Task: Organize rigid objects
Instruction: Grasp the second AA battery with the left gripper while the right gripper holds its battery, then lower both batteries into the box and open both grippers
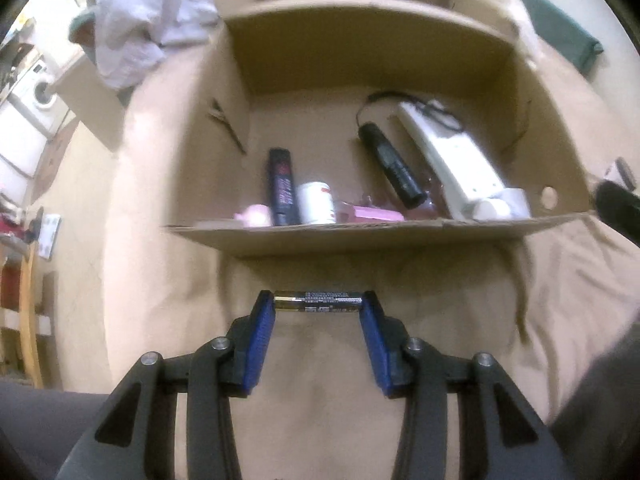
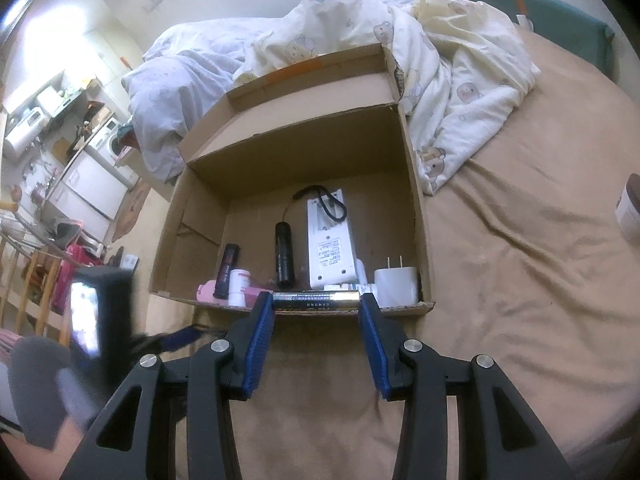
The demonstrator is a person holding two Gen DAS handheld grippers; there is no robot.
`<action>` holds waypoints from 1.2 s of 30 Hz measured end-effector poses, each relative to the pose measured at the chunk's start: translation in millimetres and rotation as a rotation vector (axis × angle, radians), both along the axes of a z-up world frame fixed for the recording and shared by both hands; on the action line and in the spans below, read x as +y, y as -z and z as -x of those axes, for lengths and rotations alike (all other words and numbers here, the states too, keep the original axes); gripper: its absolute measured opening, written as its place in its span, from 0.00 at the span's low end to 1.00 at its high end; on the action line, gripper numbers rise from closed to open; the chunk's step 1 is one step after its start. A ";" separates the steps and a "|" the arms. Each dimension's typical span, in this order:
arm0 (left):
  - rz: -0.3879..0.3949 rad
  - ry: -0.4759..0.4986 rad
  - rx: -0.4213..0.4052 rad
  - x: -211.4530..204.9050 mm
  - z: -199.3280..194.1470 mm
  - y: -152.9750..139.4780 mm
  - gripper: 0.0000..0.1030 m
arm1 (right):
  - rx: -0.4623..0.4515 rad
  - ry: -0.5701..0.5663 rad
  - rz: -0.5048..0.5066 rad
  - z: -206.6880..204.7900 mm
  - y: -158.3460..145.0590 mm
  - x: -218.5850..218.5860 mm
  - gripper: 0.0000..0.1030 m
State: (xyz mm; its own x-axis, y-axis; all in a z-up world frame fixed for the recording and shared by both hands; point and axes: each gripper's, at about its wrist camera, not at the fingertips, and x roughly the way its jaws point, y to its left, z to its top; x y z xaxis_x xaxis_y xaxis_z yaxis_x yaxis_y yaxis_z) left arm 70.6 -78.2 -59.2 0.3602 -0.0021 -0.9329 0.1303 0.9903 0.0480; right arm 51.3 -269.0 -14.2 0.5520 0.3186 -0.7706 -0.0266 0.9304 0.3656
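The left gripper (image 1: 318,304) is clamping a slim cylindrical battery (image 1: 318,303) crosswise, and the right gripper (image 2: 316,302) another battery (image 2: 316,300), both at six o'clock of the open cardboard box (image 2: 416,184) sitting on rumpled tan bedding (image 2: 520,280).

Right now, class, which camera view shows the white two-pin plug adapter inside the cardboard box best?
The right wrist view: the white plug adapter stands unblocked in the cardboard box's near right corner, both pins visible. The left wrist view shows only a blurred white block, pins indiscernible.
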 end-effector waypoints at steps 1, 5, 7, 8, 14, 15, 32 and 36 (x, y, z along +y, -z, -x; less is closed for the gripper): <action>0.003 0.003 -0.011 3.5 3.9 -5.8 0.39 | -0.001 -0.001 0.002 -0.2 -0.3 0.1 0.43; 0.025 0.002 -0.062 15.5 20.4 -34.6 0.39 | 0.001 0.002 0.008 0.7 0.3 -0.7 0.43; 0.041 0.001 -0.083 17.5 21.1 -44.7 0.39 | 0.004 0.001 0.009 0.4 0.4 -0.6 0.43; 0.047 0.003 -0.091 18.1 18.5 -47.8 0.39 | 0.003 -0.002 0.011 -0.1 -0.3 -0.1 0.43; 0.049 0.030 -0.133 12.5 -0.9 -70.1 0.39 | -0.044 -0.020 0.028 -9.6 -12.3 2.1 0.43; 0.050 0.033 -0.136 11.8 -6.6 -71.4 0.39 | -0.052 -0.024 0.029 -11.6 -13.8 2.4 0.43; 0.011 0.107 -0.150 -11.4 -68.4 -44.5 0.39 | -0.043 -0.099 0.076 -74.0 -2.5 18.0 0.43; 0.026 0.102 -0.096 -10.0 -77.6 -26.8 0.39 | -0.004 -0.104 0.064 -84.8 10.2 21.8 0.43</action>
